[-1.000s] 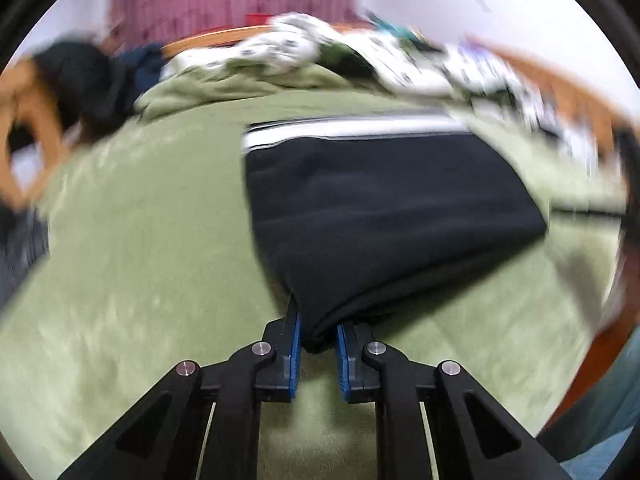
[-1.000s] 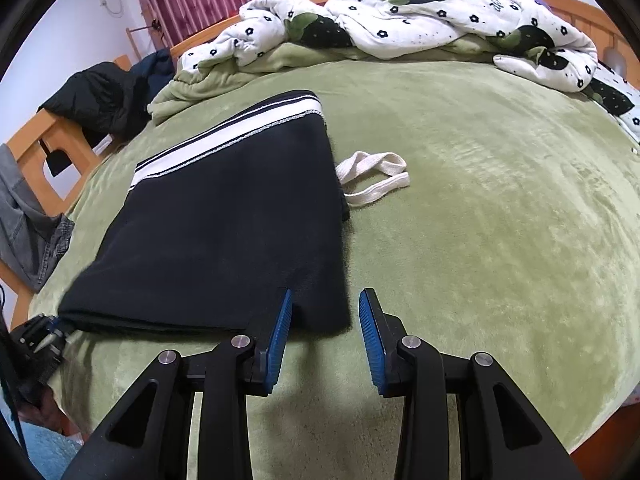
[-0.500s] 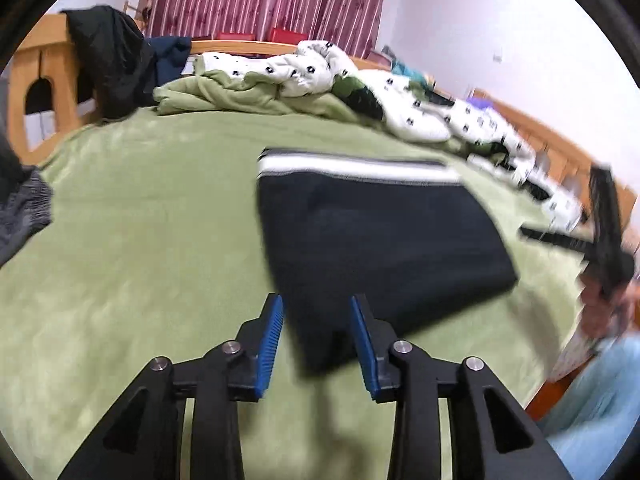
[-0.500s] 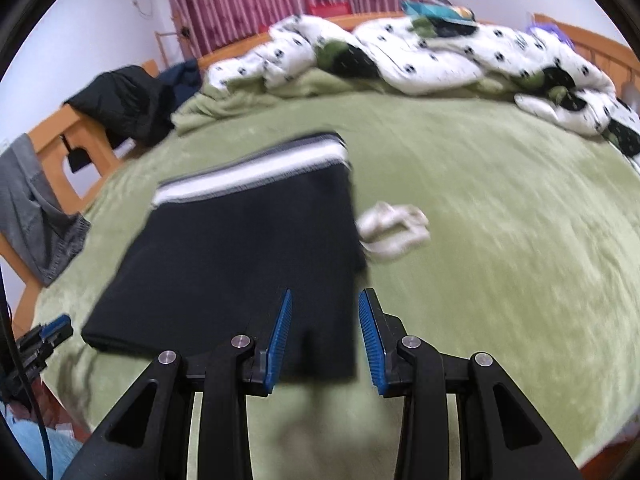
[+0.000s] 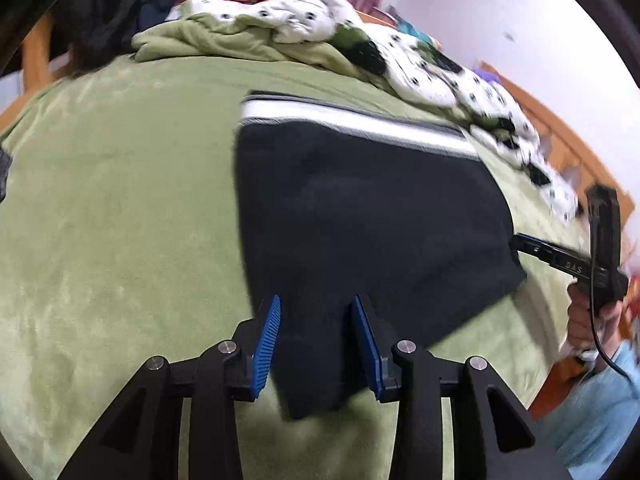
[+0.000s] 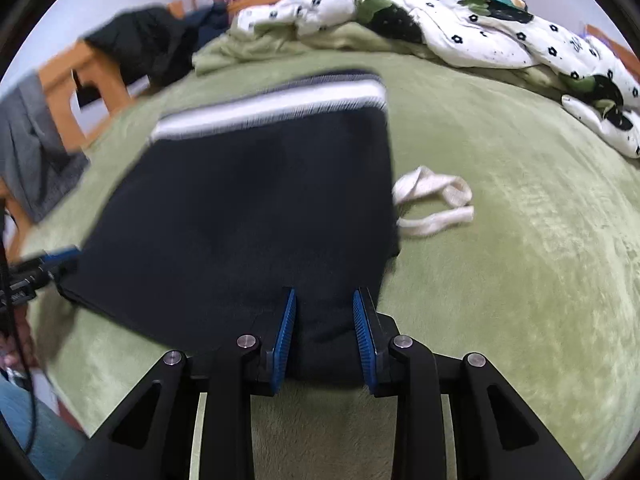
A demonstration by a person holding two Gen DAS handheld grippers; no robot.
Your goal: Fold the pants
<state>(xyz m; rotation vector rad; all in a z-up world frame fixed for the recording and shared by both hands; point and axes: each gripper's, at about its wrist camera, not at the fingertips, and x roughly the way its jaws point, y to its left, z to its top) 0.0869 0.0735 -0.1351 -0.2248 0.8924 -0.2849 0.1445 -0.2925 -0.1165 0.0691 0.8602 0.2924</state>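
Note:
The black pants lie folded flat on the green blanket, with a white and grey striped band along the far edge. They also show in the right wrist view. My left gripper is open, its blue pads on either side of the near left corner of the pants. My right gripper is open around the near right corner. The right gripper also shows at the right edge of the left wrist view, at the pants' right corner. The left gripper shows at the left edge of the right wrist view.
A white drawstring loop lies on the blanket right of the pants. A flowered quilt and a bunched green blanket are heaped at the far side. Dark clothes hang on the wooden bed frame at left.
My left gripper has let go of the pants' corner and opened. Both grippers have moved in around the near corners of the pants.

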